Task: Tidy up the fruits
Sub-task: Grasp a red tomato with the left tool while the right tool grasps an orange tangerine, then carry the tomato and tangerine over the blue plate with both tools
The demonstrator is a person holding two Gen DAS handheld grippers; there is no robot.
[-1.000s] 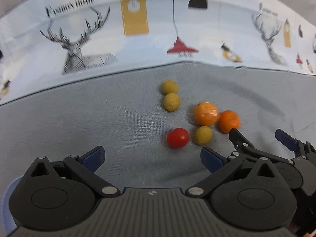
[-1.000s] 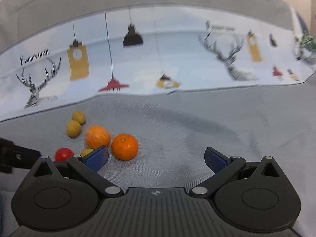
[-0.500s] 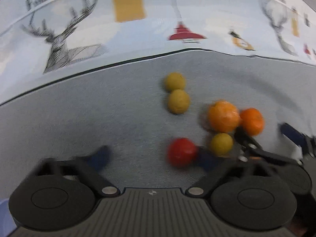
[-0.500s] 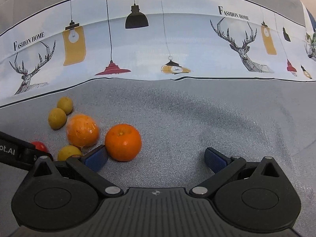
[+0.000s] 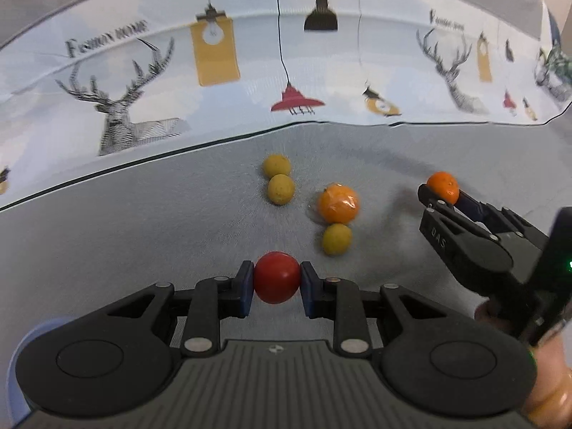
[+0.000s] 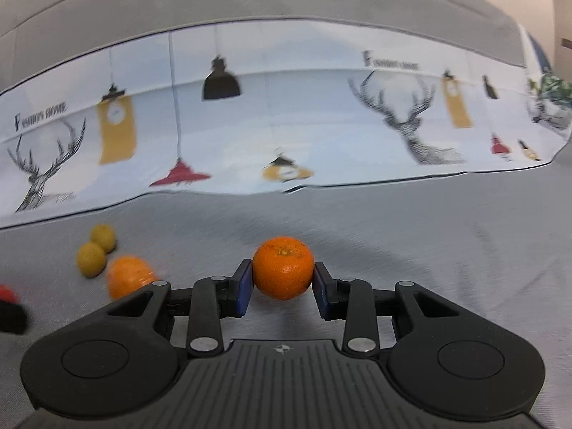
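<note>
Smooth red tomato (image 5: 277, 277) in left hand-held gripper (image 5: 277, 282); dimpled mandarin (image 6: 283, 272) (round) in right hand-held gripper (image 6: 283, 282).

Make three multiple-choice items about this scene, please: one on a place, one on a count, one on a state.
1. Where does the wrapped orange lie?
A. beside a yellow fruit
B. in a bowl
C. on the printed cloth

2. How many yellow fruits lie on the grey surface?
A. one
B. three
C. five

3. What does the left gripper do?
A. hangs open
B. grips the red fruit
C. grips an orange

Key: 1 A, they touch; 2 B, a pair plus one; 3 B, both pads press it.
</note>
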